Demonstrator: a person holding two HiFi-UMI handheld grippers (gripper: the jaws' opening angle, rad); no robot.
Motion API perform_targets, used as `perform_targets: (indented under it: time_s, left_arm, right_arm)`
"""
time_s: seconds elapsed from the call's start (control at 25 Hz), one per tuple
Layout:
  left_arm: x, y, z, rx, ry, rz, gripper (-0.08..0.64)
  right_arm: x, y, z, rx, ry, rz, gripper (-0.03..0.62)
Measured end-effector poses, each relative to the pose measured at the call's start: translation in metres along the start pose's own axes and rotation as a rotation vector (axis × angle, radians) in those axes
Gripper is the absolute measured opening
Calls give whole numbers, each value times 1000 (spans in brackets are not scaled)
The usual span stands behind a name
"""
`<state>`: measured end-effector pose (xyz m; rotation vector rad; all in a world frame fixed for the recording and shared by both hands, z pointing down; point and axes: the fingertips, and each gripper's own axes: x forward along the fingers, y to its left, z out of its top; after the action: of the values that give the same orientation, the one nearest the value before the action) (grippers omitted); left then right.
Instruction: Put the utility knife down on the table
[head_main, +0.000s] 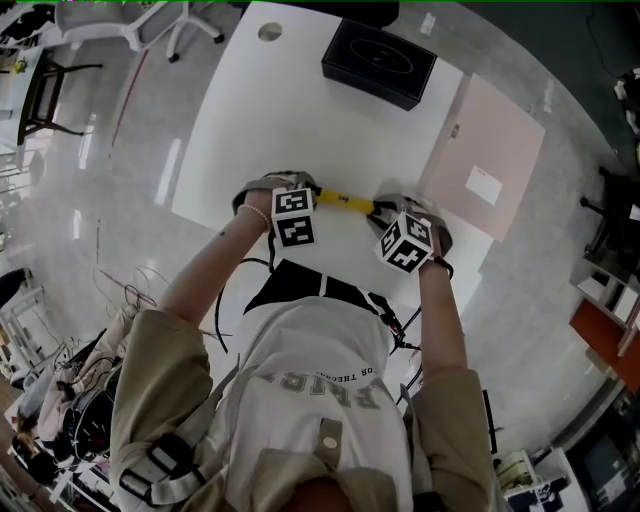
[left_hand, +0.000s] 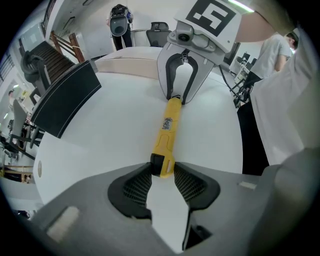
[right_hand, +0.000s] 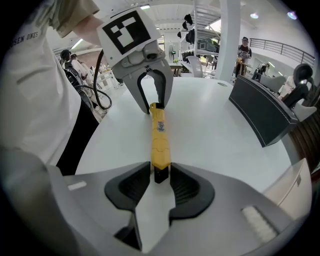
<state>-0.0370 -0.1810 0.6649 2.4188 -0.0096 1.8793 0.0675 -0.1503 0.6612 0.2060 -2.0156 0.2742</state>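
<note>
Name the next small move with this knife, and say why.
Probably lower the left tongs and right tongs together until the utility knife rests flat on the table. Each seems to clamp one end of it over bare tabletop, and whether it already touches the surface cannot be told.

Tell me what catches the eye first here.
A yellow knife spans the gap between the left gripper and the right gripper. Each is clamped on one end of it, mid-frame over the white table. Next comes the black box at the table's far edge.
</note>
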Motion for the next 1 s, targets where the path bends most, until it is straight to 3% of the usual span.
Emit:
perform_targets:
  time_s: [0.68,1.0]
  left_arm:
    - [-3,5,-2,-52,-46,23,178]
    - [-6,5,-6,-104,-50,14,206]
  right_arm:
    - [0,0,1,1,6,-4,130]
    - [-8,-2,8,76,-79,-24,132]
